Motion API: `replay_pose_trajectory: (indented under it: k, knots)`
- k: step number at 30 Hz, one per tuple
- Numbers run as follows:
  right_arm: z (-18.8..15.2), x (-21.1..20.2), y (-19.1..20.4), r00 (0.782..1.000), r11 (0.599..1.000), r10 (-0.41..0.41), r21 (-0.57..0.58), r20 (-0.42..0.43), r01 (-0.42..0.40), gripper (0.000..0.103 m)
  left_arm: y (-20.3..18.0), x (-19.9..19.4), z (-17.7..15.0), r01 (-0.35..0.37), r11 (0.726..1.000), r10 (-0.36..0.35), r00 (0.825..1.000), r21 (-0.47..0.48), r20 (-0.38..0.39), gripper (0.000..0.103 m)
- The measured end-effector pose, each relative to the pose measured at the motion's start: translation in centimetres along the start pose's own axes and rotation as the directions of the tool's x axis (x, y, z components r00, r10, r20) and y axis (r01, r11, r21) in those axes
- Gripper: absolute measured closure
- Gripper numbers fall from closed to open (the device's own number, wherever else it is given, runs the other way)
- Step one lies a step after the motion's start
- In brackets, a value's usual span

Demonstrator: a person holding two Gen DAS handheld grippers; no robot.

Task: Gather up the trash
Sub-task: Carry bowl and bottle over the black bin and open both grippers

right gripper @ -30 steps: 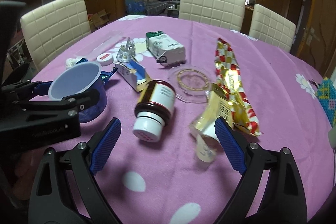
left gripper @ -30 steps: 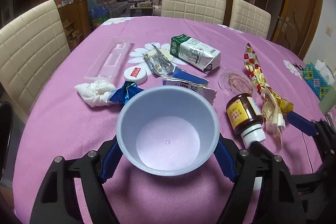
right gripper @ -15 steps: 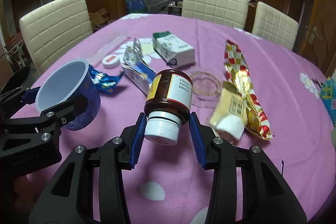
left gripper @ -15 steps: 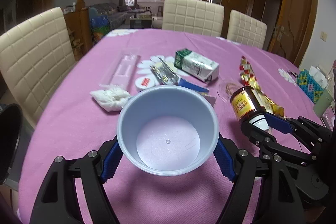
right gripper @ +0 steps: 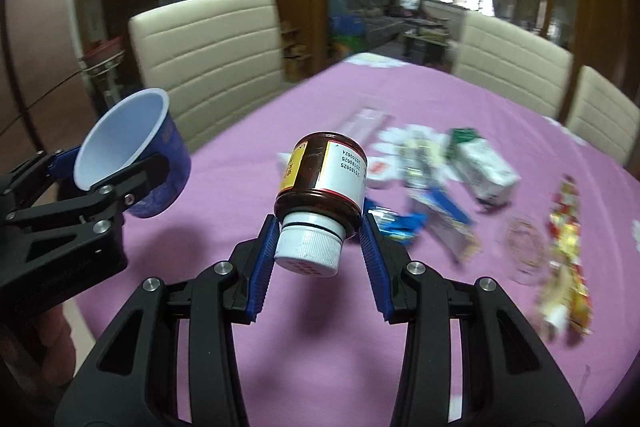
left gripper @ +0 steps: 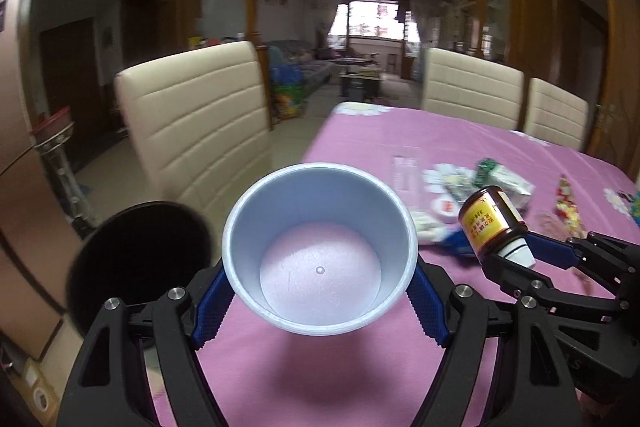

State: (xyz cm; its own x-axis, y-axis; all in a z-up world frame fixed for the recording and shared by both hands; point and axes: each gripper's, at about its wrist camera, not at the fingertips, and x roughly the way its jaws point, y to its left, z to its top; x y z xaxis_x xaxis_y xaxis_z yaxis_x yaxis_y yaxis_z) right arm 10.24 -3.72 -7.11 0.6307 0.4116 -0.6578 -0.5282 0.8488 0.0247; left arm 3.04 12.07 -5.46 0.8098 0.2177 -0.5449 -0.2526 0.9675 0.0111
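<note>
We are clamping the cup (left gripper: 320, 247) in our left gripper (left gripper: 318, 301), its blue pads pressing both sides, lifted over the near left table (left gripper: 400, 143) edge. Our right gripper (right gripper: 318, 247) is gripping the bottle (right gripper: 320, 183), cap toward us, above the cloth. Farther right, the carton (right gripper: 484, 163) and wrappers (right gripper: 568, 239) are lying scattered. A black bin (left gripper: 140, 263) is sitting left, beside the chair (left gripper: 196, 123).

Trash on my pink table (right gripper: 500, 99) all smeary, gold wrapper (right gripper: 566, 251) fuzzy, words on green carton (right gripper: 484, 163) too blurry to read, black round thing (left gripper: 140, 267) partly behind my left claw (left gripper: 320, 291), my claw arms cut off at the bottom edge
</note>
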Motion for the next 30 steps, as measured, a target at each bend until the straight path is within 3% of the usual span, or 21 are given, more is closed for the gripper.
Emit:
replay_pose_trajectory:
  k: [6, 10, 17, 21, 25, 27, 30]
  knots:
    - [2.5, 3.6, 6.3, 0.995, 0.990, 0.096, -0.100, -0.025, -0.098, 0.060, 6.8, 0.4, -0.4, -0.136, 0.988, 0.135, 0.991, -0.076, -0.025, 0.028]
    - [3.5, 5.8, 10.4, 0.992, 0.978, 0.119, -0.169, -0.039, -0.124, 0.059, 10.2, 0.8, -0.9, -0.184, 0.977, 0.182, 0.983, -0.106, -0.035, 0.028]
    - [4.8, 8.6, 15.2, 0.987, 0.965, 0.143, -0.212, -0.075, -0.156, 0.059, 14.1, 2.8, -1.7, -0.244, 0.957, 0.234, 0.969, -0.155, -0.082, 0.021]
    - [4.9, 9.6, 16.9, 0.986, 0.960, 0.144, -0.230, -0.087, -0.161, 0.059, 16.4, 3.1, -2.4, -0.240, 0.951, 0.222, 0.969, -0.197, -0.107, 0.021]
    - [4.8, 10.2, 18.6, 0.982, 0.950, 0.155, -0.256, -0.104, -0.177, 0.059, 17.8, 2.5, -2.9, -0.266, 0.938, 0.249, 0.963, -0.223, -0.099, 0.020]
    - [4.7, 10.5, 19.3, 0.980, 0.945, 0.164, -0.267, -0.114, -0.189, 0.059, 18.2, 2.3, -3.0, -0.260, 0.935, 0.243, 0.965, -0.241, -0.096, 0.013]
    - [4.4, 11.0, 20.2, 0.977, 0.940, 0.168, -0.278, -0.131, -0.199, 0.059, 18.9, 2.0, -3.2, -0.270, 0.928, 0.255, 0.963, -0.257, -0.088, 0.012]
